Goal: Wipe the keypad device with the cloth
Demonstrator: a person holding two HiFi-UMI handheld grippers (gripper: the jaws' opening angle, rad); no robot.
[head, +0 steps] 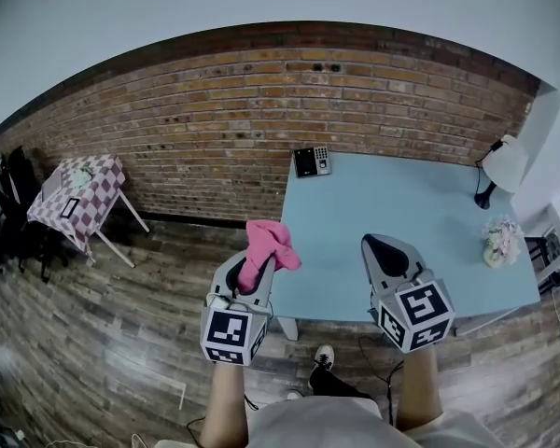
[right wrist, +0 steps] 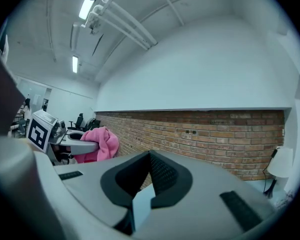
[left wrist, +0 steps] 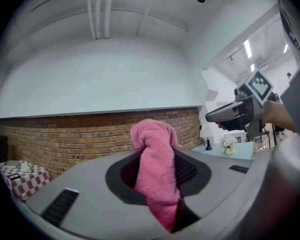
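The keypad device (head: 313, 161), black with a grey key block, lies at the far left corner of the light blue table (head: 392, 222). My left gripper (head: 250, 271) hovers off the table's near left corner, shut on a pink cloth (head: 269, 246) that bunches above its jaws. In the left gripper view the pink cloth (left wrist: 157, 174) fills the gap between the jaws. My right gripper (head: 375, 245) hangs over the table's near edge, jaws together with nothing held. In the right gripper view my right gripper (right wrist: 150, 156) points at the brick wall, with the cloth (right wrist: 101, 144) off to its left.
A white desk lamp (head: 500, 168) stands at the table's far right edge, a small vase of flowers (head: 498, 243) at the right edge. A checkered side table (head: 77, 197) stands on the wood floor to the left. A brick wall (head: 224, 129) runs behind.
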